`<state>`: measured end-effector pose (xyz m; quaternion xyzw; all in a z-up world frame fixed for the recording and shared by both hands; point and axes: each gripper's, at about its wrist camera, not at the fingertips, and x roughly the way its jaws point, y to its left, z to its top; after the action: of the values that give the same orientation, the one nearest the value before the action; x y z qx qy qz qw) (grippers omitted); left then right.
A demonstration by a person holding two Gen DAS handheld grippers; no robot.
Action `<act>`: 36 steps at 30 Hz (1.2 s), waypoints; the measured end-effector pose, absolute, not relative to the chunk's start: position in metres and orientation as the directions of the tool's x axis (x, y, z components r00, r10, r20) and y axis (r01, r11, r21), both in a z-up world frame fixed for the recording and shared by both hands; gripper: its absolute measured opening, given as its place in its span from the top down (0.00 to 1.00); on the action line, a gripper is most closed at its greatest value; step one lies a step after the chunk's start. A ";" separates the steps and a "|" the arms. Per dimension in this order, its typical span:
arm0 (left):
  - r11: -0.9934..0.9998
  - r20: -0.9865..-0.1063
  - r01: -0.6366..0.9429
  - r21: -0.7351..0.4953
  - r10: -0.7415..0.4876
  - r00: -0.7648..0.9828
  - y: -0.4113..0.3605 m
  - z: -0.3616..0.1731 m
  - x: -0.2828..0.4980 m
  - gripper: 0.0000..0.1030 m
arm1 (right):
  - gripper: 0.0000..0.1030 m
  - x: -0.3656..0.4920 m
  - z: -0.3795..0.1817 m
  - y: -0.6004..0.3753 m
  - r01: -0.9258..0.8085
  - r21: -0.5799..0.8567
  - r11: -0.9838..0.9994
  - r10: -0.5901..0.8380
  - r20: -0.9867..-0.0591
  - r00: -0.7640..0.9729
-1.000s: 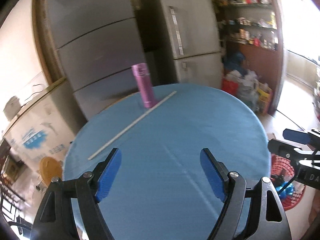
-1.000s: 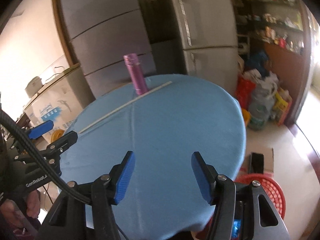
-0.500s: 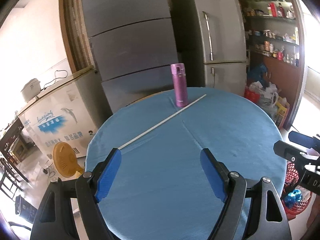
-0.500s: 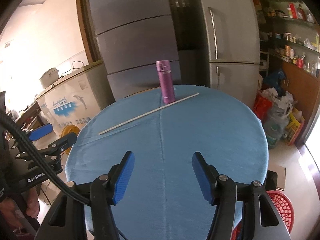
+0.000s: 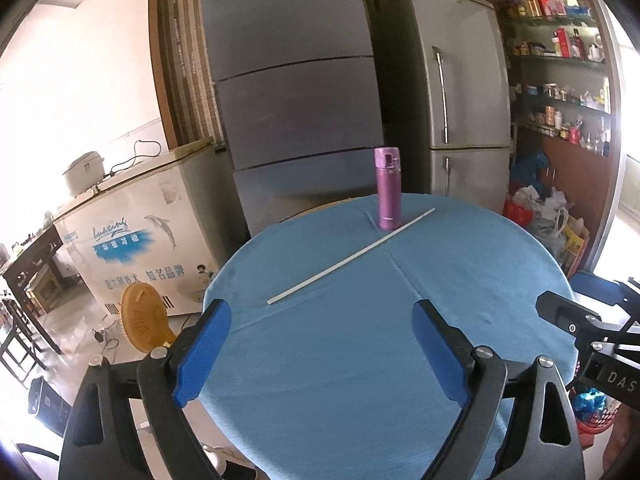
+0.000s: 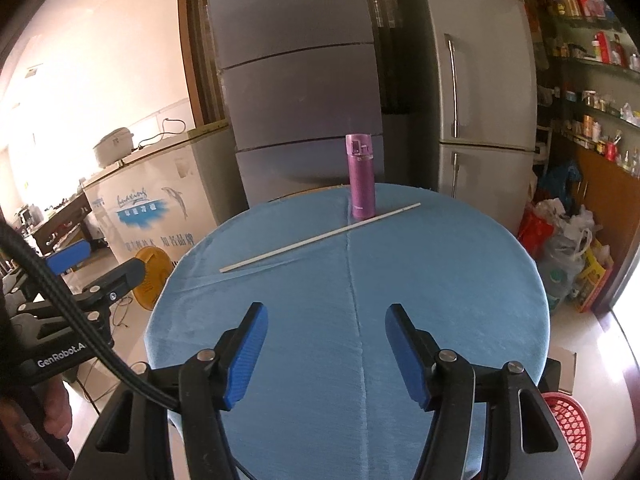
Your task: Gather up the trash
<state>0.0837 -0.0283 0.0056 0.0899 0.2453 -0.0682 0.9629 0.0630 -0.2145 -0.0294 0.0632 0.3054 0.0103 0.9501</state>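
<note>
Table: a round table (image 5: 460,280) under a blue cloth.
Trash: a long thin white stick (image 5: 351,255), perhaps a straw, lies slantwise on the far half of the cloth.
Flask: a purple flask (image 5: 387,194) stands upright just behind the stick's far end.
Left gripper (image 5: 320,354): jaws wide apart, just been opening, nothing between them.
Right gripper (image 6: 326,354): jaws apart, just been opening slightly, holding nothing.
Basket: a red basket (image 6: 570,426) on the floor at the table's right.

Each tool, left (image 5: 322,354) and right (image 6: 326,354), has black plastic arms, ribbed blue pads (image 6: 245,354), and silver screws (image 5: 483,351) (white "GenRobot" lettering marks the left one); a braided black cable (image 6: 60,296) trails off.
</note>
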 end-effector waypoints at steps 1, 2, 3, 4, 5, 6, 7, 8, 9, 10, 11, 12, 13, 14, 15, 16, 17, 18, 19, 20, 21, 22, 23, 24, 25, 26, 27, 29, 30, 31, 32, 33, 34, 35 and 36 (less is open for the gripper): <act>0.976 -0.487 0.172 0.134 -0.086 0.869 -0.025 0.005 0.085 0.10 | 0.35 0.065 -0.029 -0.212 0.015 0.124 0.992 0.060 -0.579 0.813; 0.978 -0.489 0.165 0.130 -0.082 0.868 -0.022 0.004 0.086 0.07 | 0.35 0.068 -0.029 -0.210 0.011 0.122 0.992 0.062 -0.579 0.813; 0.979 -0.489 0.158 0.126 -0.077 0.869 -0.020 0.003 0.087 0.06 | 0.35 0.071 -0.029 -0.208 0.007 0.119 0.993 0.064 -0.579 0.813; 0.981 -0.487 0.149 0.124 -0.071 0.871 -0.018 0.002 0.089 0.04 | 0.35 0.075 -0.030 -0.205 0.002 0.113 0.994 0.064 -0.580 0.812; 0.983 -0.483 0.135 0.124 -0.059 0.874 -0.015 0.001 0.091 0.04 | 0.35 0.078 -0.031 -0.204 -0.003 0.108 0.994 0.066 -0.582 0.811; 0.984 -0.480 0.124 0.126 -0.049 0.876 -0.013 0.000 0.094 0.04 | 0.35 0.083 -0.032 -0.202 -0.009 0.104 0.995 0.068 -0.585 0.808; 0.986 -0.476 0.106 0.130 -0.032 0.879 -0.012 -0.001 0.097 0.04 | 0.35 0.089 -0.034 -0.199 -0.015 0.100 0.995 0.071 -0.588 0.806; 0.987 -0.473 0.091 0.136 -0.016 0.881 -0.010 -0.002 0.102 0.04 | 0.35 0.092 -0.035 -0.198 -0.018 0.098 0.995 0.073 -0.590 0.804; 0.987 -0.474 0.082 0.140 -0.006 0.881 -0.010 -0.003 0.106 0.04 | 0.35 0.097 -0.037 -0.197 -0.023 0.098 0.995 0.077 -0.593 0.802; 0.986 -0.481 0.076 0.146 0.004 0.877 -0.010 -0.005 0.111 0.04 | 0.35 0.102 -0.039 -0.196 -0.027 0.101 0.995 0.082 -0.595 0.800; 0.986 -0.493 0.074 0.147 0.009 0.870 -0.010 -0.006 0.117 0.04 | 0.35 0.106 -0.041 -0.196 -0.030 0.105 0.994 0.087 -0.596 0.798; 0.987 -0.502 0.074 0.146 0.010 0.865 -0.009 -0.007 0.120 0.04 | 0.35 0.112 -0.043 -0.197 -0.033 0.112 0.993 0.094 -0.597 0.797; 0.987 -0.514 0.075 0.142 0.009 0.858 -0.009 -0.009 0.125 0.04 | 0.35 0.116 -0.045 -0.197 -0.035 0.115 0.993 0.097 -0.596 0.797; 0.987 -0.525 0.077 0.141 0.009 0.851 -0.009 -0.011 0.130 0.04 | 0.35 0.120 -0.047 -0.196 -0.035 0.116 0.993 0.097 -0.595 0.798; 0.987 -0.532 0.079 0.143 0.009 0.847 -0.010 -0.013 0.132 0.04 | 0.35 0.123 -0.049 -0.196 -0.034 0.115 0.993 0.096 -0.595 0.798; 0.986 -0.540 0.081 0.146 0.011 0.842 -0.010 -0.014 0.135 0.04 | 0.35 0.126 -0.051 -0.196 -0.032 0.112 0.993 0.093 -0.595 0.798; 0.985 -0.547 0.083 0.150 0.013 0.837 -0.012 -0.016 0.139 0.04 | 0.35 0.129 -0.053 -0.197 -0.029 0.113 0.993 0.091 -0.597 0.797; 0.984 -0.552 0.084 0.155 0.015 0.834 -0.013 -0.017 0.141 0.04 | 0.35 0.132 -0.056 -0.198 -0.026 0.117 0.993 0.091 -0.597 0.797; 0.983 -0.556 0.085 0.163 0.020 0.831 -0.015 -0.018 0.144 0.04 | 0.35 0.135 -0.058 -0.199 -0.023 0.120 0.992 0.091 -0.598 0.796; 0.981 -0.559 0.087 0.171 0.023 0.829 -0.017 -0.019 0.147 0.04 | 0.35 0.137 -0.060 -0.200 -0.019 0.123 0.992 0.089 -0.599 0.796; 0.980 -0.562 0.091 0.175 0.024 0.827 -0.018 -0.020 0.148 0.04 | 0.35 0.139 -0.062 -0.202 -0.013 0.125 0.992 0.087 -0.600 0.795; 0.979 -0.565 0.097 0.180 0.022 0.825 -0.020 -0.020 0.150 0.04 | 0.35 0.142 -0.064 -0.203 -0.008 0.128 0.992 0.084 -0.601 0.795; 0.977 -0.568 0.104 0.185 0.020 0.823 -0.022 -0.021 0.151 0.04 | 0.35 0.144 -0.064 -0.204 -0.004 0.132 0.991 0.083 -0.602 0.794; 0.976 -0.569 0.108 0.188 0.018 0.822 -0.023 -0.020 0.152 0.04 | 0.35 0.146 -0.066 -0.206 0.001 0.137 0.991 0.082 -0.603 0.793; 0.975 -0.571 0.112 0.190 0.017 0.821 -0.024 -0.021 0.152 0.04 | 0.35 0.148 -0.066 -0.207 0.005 0.141 0.990 0.082 -0.604 0.793; 0.975 -0.573 0.116 0.191 0.015 0.820 -0.024 -0.021 0.152 0.04 | 0.35 0.149 -0.067 -0.209 0.010 0.145 0.989 0.081 -0.604 0.793; 0.974 -0.574 0.118 0.192 0.014 0.819 -0.025 -0.020 0.153 0.04 | 0.35 0.150 -0.067 -0.211 0.015 0.148 0.989 0.078 -0.603 0.794; 0.974 -0.577 0.121 0.191 0.012 0.817 -0.026 -0.020 0.152 0.04 | 0.35 0.151 -0.067 -0.213 0.021 0.152 0.988 0.075 -0.603 0.794; 0.974 -0.578 0.123 0.190 0.010 0.816 -0.027 -0.020 0.152 0.04 | 0.35 0.151 -0.067 -0.215 0.025 0.154 0.988 0.074 -0.603 0.794; 0.974 -0.580 0.125 0.189 0.008 0.815 -0.027 -0.020 0.152 0.04 | 0.35 0.149 -0.067 -0.216 0.028 0.155 0.988 0.072 -0.603 0.795; 0.974 -0.580 0.126 0.188 0.007 0.814 -0.027 -0.020 0.151 0.04 | 0.35 0.148 -0.067 -0.217 0.031 0.155 0.988 0.070 -0.603 0.795; 0.974 -0.581 0.125 0.188 0.008 0.814 -0.028 -0.020 0.151 0.04 | 0.35 0.147 -0.067 -0.218 0.032 0.153 0.988 0.068 -0.605 0.794; 0.975 -0.582 0.122 0.186 0.009 0.813 -0.029 -0.020 0.150 0.04 | 0.35 0.145 -0.067 -0.218 0.032 0.150 0.988 0.066 -0.608 0.791; 0.976 -0.583 0.121 0.182 0.008 0.813 -0.029 -0.020 0.149 0.04 | 0.35 0.143 -0.067 -0.218 0.032 0.147 0.989 0.065 -0.611 0.789; 0.976 -0.583 0.121 0.179 0.006 0.812 -0.030 -0.020 0.148 0.04 | 0.35 0.141 -0.067 -0.218 0.033 0.143 0.989 0.062 -0.612 0.788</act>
<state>0.1482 -0.0296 -0.0197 0.1042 0.3047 -0.0303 0.9462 0.1406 -0.2178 -0.0665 0.0734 0.3251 0.0077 0.9428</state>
